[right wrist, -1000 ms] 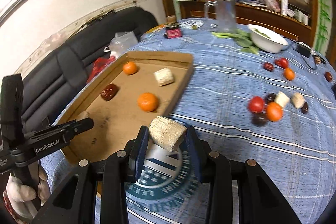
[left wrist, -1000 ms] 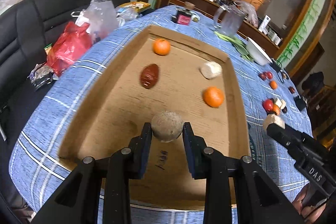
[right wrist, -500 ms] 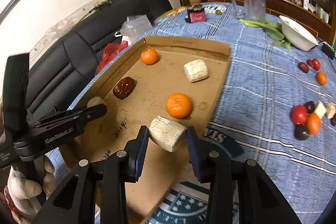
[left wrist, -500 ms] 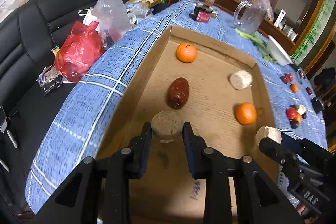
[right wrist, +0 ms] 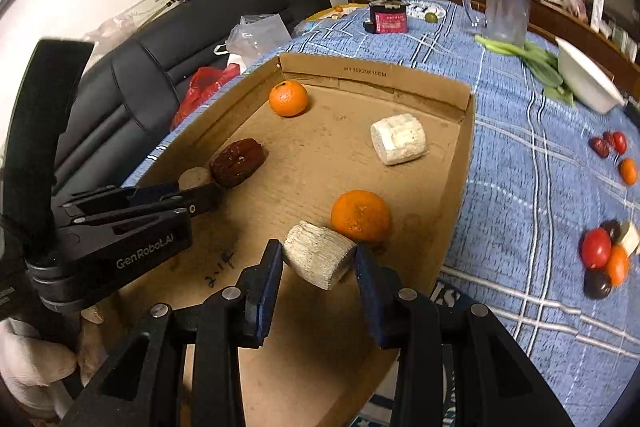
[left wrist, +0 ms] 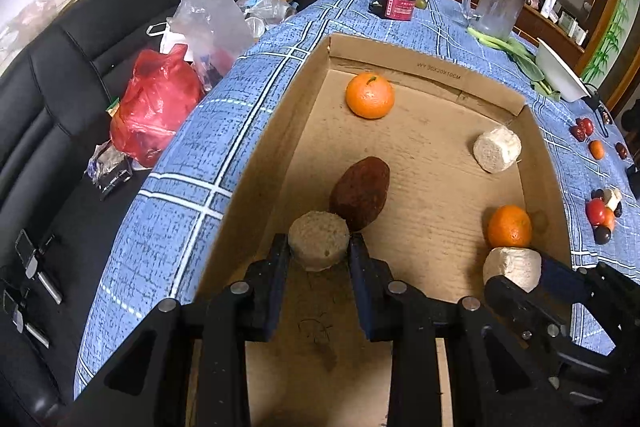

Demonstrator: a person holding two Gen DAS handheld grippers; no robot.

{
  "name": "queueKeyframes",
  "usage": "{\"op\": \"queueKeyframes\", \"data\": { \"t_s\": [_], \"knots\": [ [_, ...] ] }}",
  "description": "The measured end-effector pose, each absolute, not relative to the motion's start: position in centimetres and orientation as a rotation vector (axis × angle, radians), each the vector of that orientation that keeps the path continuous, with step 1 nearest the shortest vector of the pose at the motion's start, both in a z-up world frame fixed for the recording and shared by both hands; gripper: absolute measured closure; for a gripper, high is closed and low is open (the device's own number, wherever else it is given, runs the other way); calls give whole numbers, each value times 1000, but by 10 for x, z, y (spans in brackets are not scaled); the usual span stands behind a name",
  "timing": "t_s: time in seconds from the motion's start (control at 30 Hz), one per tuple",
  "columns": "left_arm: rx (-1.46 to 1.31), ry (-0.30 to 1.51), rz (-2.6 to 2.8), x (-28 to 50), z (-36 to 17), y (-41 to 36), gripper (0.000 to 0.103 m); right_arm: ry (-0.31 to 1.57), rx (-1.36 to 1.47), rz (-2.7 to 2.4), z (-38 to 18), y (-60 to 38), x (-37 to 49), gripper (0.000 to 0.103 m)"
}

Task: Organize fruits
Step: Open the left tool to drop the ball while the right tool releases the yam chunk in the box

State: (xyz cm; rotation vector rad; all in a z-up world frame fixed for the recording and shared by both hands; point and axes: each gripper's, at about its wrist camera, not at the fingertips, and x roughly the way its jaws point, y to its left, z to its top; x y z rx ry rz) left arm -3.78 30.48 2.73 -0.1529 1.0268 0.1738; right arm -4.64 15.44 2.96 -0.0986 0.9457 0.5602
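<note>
My left gripper [left wrist: 319,247] is clamped on a round beige chunk [left wrist: 319,245], the pads pressing its two sides, and it hangs inside the cardboard box [left wrist: 424,73] near the left wall, just in front of a dark brown date [left wrist: 360,193] that the chunk seems to touch. My right gripper [right wrist: 318,261] is clamped on a pale ribbed chunk [right wrist: 320,255], tilted between the pads, also over the box floor and just beside an orange [right wrist: 360,215] at the box's right side. Further back in the box I see a second orange [right wrist: 288,98] near the far left corner and another white chunk [right wrist: 399,139] toward the far right wall. The box sits on a blue checked tablecloth [right wrist: 520,155]. Out on the cloth to the right lies a small heap of loose fruit [right wrist: 606,255], red, orange and dark pieces together, with a few more pieces farther back. A white bowl [right wrist: 588,79] and a glass jug [right wrist: 506,7] stand beyond the box.
</note>
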Motion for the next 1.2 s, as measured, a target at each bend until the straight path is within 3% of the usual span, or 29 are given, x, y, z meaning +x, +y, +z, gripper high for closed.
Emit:
{"op": "queueKeyframes", "data": {
  "t_s": [0.33, 0.4, 0.63, 0.87, 1.07, 1.2],
  "knots": [
    [-146, 1042, 188, -34, 26, 305, 72, 923, -152, 536, 27, 161, -41, 62],
    [-151, 1048, 207, -33, 26, 306, 62, 923, -152, 535, 27, 162, -41, 62],
    [-150, 1048, 191, -34, 26, 305, 53, 918, -166, 535, 27, 163, -41, 61],
    [-207, 1023, 163, -41, 31, 309, 49, 897, -186, 548, 29, 167, -46, 41],
    [-278, 956, 151, -57, 49, 317, 48, 878, -186, 553, 34, 166, -51, 41],
    [-299, 902, 180, -74, 64, 321, 39, 845, -182, 552, 44, 162, -60, 41]
  ]
}}
